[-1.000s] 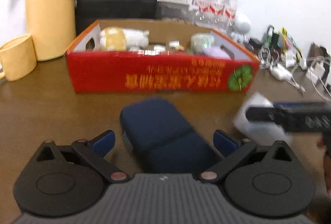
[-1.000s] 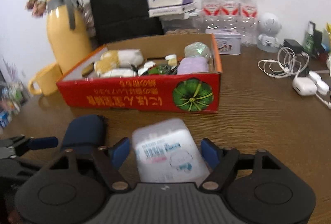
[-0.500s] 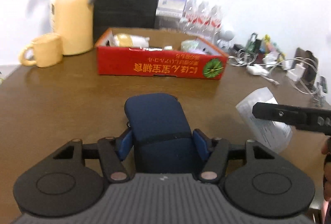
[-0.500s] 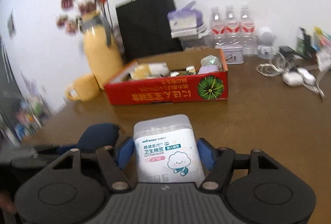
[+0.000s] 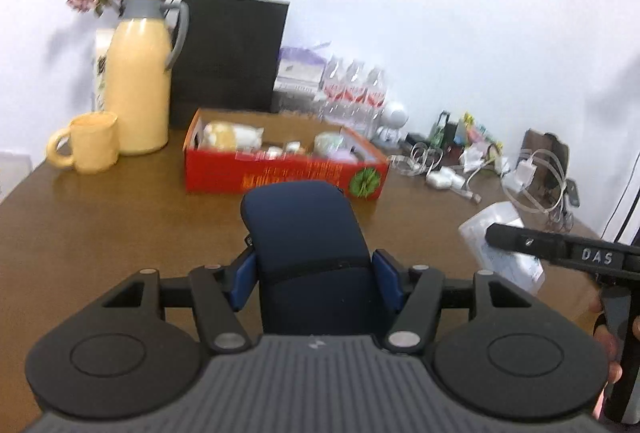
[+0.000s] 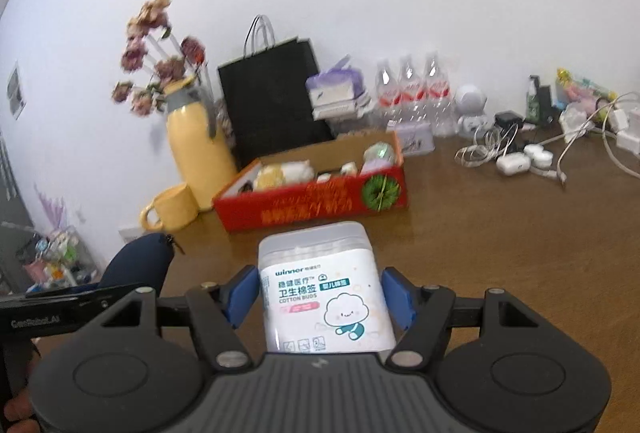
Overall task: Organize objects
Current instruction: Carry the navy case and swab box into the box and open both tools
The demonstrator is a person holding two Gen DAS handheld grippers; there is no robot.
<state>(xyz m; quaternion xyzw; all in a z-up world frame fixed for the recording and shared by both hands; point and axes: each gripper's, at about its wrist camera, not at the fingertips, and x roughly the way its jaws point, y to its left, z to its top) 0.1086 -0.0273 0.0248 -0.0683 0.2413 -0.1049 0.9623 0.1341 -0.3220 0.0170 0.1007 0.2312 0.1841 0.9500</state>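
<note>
My left gripper (image 5: 312,275) is shut on a dark blue zip case (image 5: 306,233) and holds it above the table. My right gripper (image 6: 318,297) is shut on a white cotton-buds box (image 6: 324,289), also lifted. The case (image 6: 138,265) shows at the left of the right wrist view, the cotton-buds box (image 5: 498,245) at the right of the left wrist view. A red cardboard box (image 5: 280,173) holding several small items sits ahead of both, seen also in the right wrist view (image 6: 316,205).
A yellow jug (image 5: 140,89) with flowers and a yellow mug (image 5: 90,147) stand left of the red box. A black paper bag (image 5: 230,53), water bottles (image 5: 354,89) and a tissue pack stand behind. Cables and chargers (image 6: 540,153) lie at the right.
Both grippers closed on their objects and lifted them up and back from the table; the red box now looks farther away.
</note>
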